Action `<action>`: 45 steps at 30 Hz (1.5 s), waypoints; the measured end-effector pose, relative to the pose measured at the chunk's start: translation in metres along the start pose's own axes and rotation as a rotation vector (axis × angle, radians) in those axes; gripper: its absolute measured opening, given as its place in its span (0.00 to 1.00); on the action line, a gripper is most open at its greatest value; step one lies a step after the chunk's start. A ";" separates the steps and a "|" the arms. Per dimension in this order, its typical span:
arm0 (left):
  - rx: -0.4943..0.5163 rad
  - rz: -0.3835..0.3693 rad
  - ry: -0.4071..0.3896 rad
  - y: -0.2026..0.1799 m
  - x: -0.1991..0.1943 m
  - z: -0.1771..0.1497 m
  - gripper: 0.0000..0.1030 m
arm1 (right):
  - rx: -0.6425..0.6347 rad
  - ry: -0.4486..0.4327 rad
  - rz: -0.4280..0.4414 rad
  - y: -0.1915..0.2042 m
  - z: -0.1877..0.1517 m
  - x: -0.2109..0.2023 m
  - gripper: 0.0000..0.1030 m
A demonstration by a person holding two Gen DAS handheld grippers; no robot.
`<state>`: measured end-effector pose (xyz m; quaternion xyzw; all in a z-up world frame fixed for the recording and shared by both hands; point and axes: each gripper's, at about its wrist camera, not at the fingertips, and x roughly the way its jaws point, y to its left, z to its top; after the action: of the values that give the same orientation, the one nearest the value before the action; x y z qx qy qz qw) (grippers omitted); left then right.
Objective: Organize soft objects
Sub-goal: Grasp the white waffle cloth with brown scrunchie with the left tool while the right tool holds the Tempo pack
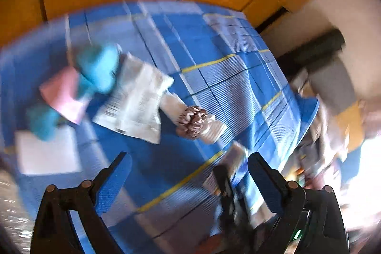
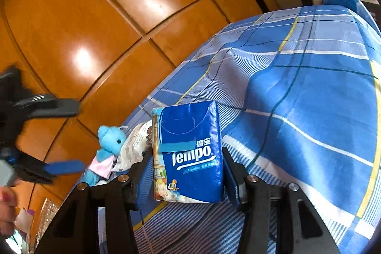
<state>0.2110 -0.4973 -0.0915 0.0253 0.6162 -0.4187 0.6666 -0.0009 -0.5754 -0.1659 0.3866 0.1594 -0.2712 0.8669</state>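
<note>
My right gripper (image 2: 188,156) is shut on a blue Tempo tissue pack (image 2: 190,154) and holds it upright above the blue checked bedsheet (image 2: 309,99). A blue teddy bear in a pink bib (image 2: 108,146) lies to its left, next to a white printed plastic bag (image 2: 133,146). In the blurred left wrist view my left gripper (image 1: 190,168) is open and empty above the sheet (image 1: 226,87). Beyond it lie the teddy (image 1: 95,70), the white bag (image 1: 138,99), a brown-and-white crumpled cloth (image 1: 194,122) and a white flat item (image 1: 47,154).
Orange wooden wardrobe doors (image 2: 119,16) stand behind the bed. The left gripper (image 2: 47,135) shows at the left edge of the right wrist view. A dark chair or furniture (image 1: 321,56) stands past the bed's right edge. Cluttered items (image 1: 333,146) lie to the right.
</note>
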 end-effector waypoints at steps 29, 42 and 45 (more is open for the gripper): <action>-0.124 -0.015 0.077 0.002 0.098 0.038 0.52 | 0.026 -0.033 0.017 -0.008 -0.001 -0.005 0.51; -0.167 -0.080 0.071 0.014 0.072 0.021 0.49 | 0.018 -0.028 0.006 -0.006 -0.001 -0.003 0.51; -0.171 -0.117 0.055 0.015 0.056 0.012 0.49 | 0.018 -0.028 0.005 -0.006 -0.001 -0.003 0.51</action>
<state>0.2233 -0.5236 -0.1427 -0.0561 0.6680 -0.4020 0.6237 -0.0071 -0.5767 -0.1687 0.3912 0.1437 -0.2758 0.8662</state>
